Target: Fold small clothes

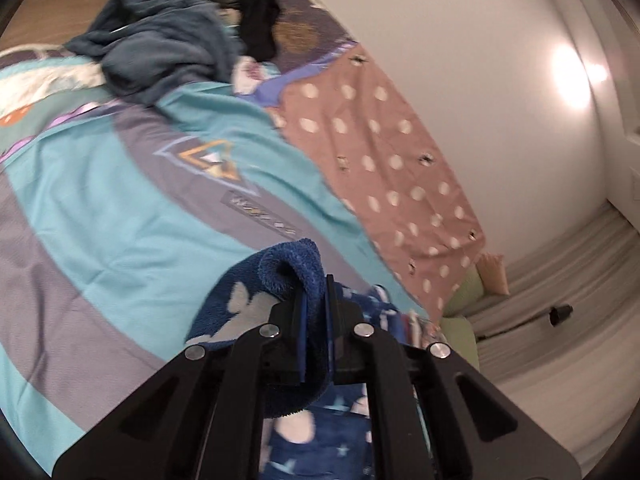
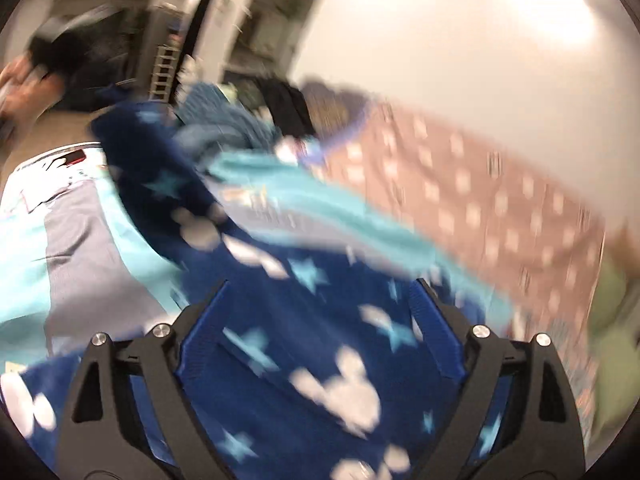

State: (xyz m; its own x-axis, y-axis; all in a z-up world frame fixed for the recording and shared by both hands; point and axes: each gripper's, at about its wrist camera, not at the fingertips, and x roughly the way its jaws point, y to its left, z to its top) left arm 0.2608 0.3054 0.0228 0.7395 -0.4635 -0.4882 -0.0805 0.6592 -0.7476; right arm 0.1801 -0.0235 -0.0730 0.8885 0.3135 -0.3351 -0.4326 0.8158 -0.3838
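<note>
Now the left hand-held gripper [image 1: 314, 300] pinches a bunched edge of the blue fleece garment [image 1: 244, 304], its jaws clamped tight on the fabric above the bed [image 1: 100, 216]. The right hand-held gripper [image 2: 320, 312] stands with jaws spread wide, and the same star-printed garment [image 2: 320, 360] spreads beneath it; through the blur it seems not to grip anything. Farther up the bed lies a pile of clothes [image 1: 168, 40], beside a spotted pink sheet [image 1: 392, 168].

Fleece garment [image 1: 288, 276] navy, pale stars (mouse heads too); bedspread [image 1: 120, 208] turquoise-grey.
</note>
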